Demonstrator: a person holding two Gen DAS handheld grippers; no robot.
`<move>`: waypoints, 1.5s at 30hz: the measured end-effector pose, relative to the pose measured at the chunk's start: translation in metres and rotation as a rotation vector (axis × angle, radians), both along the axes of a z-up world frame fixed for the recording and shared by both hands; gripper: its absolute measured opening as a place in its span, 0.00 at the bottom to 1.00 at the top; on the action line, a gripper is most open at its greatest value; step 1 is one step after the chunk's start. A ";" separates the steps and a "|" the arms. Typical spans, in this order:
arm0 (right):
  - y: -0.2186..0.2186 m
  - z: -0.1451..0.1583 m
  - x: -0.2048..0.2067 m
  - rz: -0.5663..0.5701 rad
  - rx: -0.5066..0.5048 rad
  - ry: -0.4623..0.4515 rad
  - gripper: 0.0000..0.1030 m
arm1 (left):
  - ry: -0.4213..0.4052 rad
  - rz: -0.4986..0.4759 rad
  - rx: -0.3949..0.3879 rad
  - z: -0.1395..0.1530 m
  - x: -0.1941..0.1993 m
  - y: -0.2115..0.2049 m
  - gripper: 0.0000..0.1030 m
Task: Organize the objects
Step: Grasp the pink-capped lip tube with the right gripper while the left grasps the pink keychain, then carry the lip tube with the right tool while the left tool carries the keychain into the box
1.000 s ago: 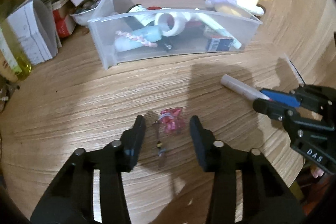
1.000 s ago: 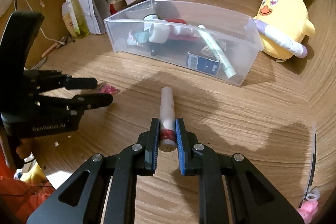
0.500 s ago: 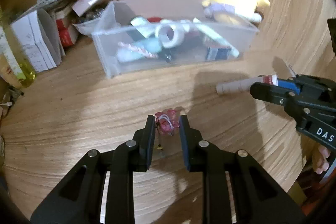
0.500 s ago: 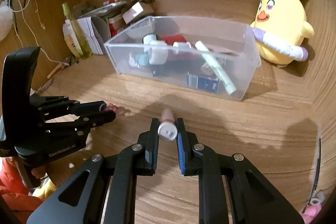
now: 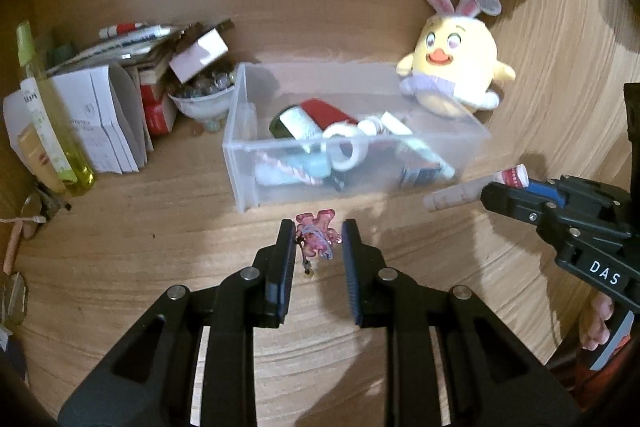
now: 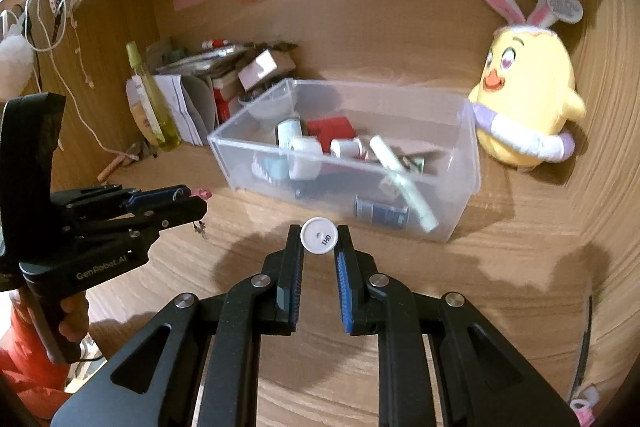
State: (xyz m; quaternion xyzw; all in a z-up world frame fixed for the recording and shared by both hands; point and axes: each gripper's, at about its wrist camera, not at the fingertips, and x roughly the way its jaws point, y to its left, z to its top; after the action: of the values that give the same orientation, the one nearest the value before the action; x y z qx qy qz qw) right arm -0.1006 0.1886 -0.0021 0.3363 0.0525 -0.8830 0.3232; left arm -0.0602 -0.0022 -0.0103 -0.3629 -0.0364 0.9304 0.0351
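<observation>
My left gripper (image 5: 318,230) is shut on a small pink charm (image 5: 318,239), lifted off the wooden desk, with a thin chain dangling below it. In the right wrist view the left gripper (image 6: 192,201) shows at the left with the pink charm (image 6: 203,193) poking out. My right gripper (image 6: 319,233) is shut on a white tube (image 6: 319,235), whose round end cap faces the camera. The left wrist view shows the right gripper (image 5: 494,193) with the white tube (image 5: 456,195) sticking out to the left. Behind both stands a clear plastic bin (image 5: 240,171) (image 6: 468,163) holding several small items.
A yellow plush chick (image 5: 456,67) (image 6: 524,95) sits right of the bin. Papers and boxes (image 5: 104,115), a bowl of marbles (image 5: 202,99) and a yellow-green bottle (image 5: 52,131) crowd the back left. A thin black item (image 6: 588,323) lies at the far right.
The left gripper closed on the pink charm. Both grippers then rose, lifting the charm and the tube off the desk, and the tube's far end swung away from the camera.
</observation>
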 end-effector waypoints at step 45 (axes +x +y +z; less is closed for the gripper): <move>-0.003 0.026 -0.070 -0.075 -0.068 0.039 0.14 | 0.066 0.076 -0.012 0.021 -0.083 -0.012 0.22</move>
State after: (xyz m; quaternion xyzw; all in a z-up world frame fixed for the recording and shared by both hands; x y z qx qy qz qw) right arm -0.1704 0.1852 0.0242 0.3094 0.0160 -0.9022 0.3002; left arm -0.1434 -0.0143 0.0107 -0.3305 -0.0435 0.9428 -0.0013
